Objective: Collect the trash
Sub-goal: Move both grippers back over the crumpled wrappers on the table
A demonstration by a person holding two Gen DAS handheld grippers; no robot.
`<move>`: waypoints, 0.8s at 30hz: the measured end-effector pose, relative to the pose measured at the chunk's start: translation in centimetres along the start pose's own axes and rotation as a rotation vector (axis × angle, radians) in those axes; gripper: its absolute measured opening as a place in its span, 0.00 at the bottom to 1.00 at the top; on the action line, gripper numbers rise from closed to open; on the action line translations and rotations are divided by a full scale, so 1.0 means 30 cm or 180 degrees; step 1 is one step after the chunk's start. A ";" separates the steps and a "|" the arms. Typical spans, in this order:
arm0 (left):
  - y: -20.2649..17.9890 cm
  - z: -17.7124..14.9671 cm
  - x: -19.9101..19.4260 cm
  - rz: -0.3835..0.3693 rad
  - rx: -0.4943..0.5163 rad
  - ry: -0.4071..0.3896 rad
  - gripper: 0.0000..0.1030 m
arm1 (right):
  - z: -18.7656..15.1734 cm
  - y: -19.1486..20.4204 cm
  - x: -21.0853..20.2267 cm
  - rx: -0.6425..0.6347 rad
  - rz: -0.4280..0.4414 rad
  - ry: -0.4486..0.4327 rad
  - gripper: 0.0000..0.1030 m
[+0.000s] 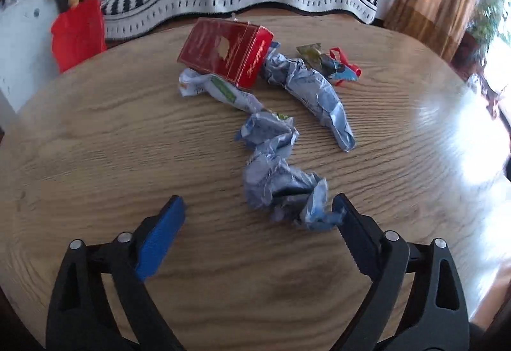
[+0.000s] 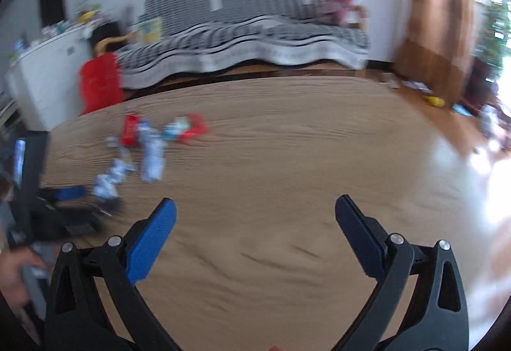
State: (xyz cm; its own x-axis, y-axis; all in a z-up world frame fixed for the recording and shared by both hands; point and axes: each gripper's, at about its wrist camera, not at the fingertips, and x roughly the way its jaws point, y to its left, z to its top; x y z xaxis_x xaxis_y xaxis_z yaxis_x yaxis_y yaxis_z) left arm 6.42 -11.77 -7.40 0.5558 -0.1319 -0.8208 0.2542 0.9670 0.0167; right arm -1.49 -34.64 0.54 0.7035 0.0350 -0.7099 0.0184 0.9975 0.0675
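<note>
Both claws, left (image 1: 257, 207) and right (image 2: 255, 207), are gaping wide and holding nothing, as three crumpled wrappers (image 1: 284, 188), one red box (image 1: 226, 52) and one foil scrap (image 1: 329, 61) are lying ahead of the left claw on the table (image 1: 95, 140).

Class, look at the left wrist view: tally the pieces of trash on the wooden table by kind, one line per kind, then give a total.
Red carton: 1
Crumpled blue-grey paper wads: 2
Crumpled white wrapper with green print: 1
Small colourful wrappers: a cluster, counted as 1; its pieces cannot be told apart
Total: 5
</note>
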 end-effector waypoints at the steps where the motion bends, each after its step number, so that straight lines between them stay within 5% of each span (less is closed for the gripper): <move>1: 0.009 -0.003 -0.005 -0.0035 0.0026 -0.0023 0.88 | 0.021 0.040 0.056 -0.0045 0.0054 0.0077 0.93; 9: 0.109 0.071 0.058 -0.0050 0.0044 -0.0031 0.89 | 0.120 0.218 0.368 -0.0191 0.0088 0.0435 0.93; 14: 0.189 0.098 0.096 -0.0053 0.0009 -0.0025 0.94 | 0.138 0.262 0.433 -0.0050 0.0183 0.0518 0.94; 24: 0.218 0.091 0.092 -0.0140 0.0163 -0.0026 0.95 | 0.156 0.334 0.486 -0.0440 0.0025 0.0628 0.95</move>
State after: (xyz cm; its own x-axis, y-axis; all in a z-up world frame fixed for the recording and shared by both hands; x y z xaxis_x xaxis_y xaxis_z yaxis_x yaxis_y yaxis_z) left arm 11.77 -6.40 -8.01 0.5496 -0.1761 -0.8167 0.3186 0.9479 0.0100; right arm 12.28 -24.43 -5.86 0.5506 0.0405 -0.8338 -0.0935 0.9955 -0.0134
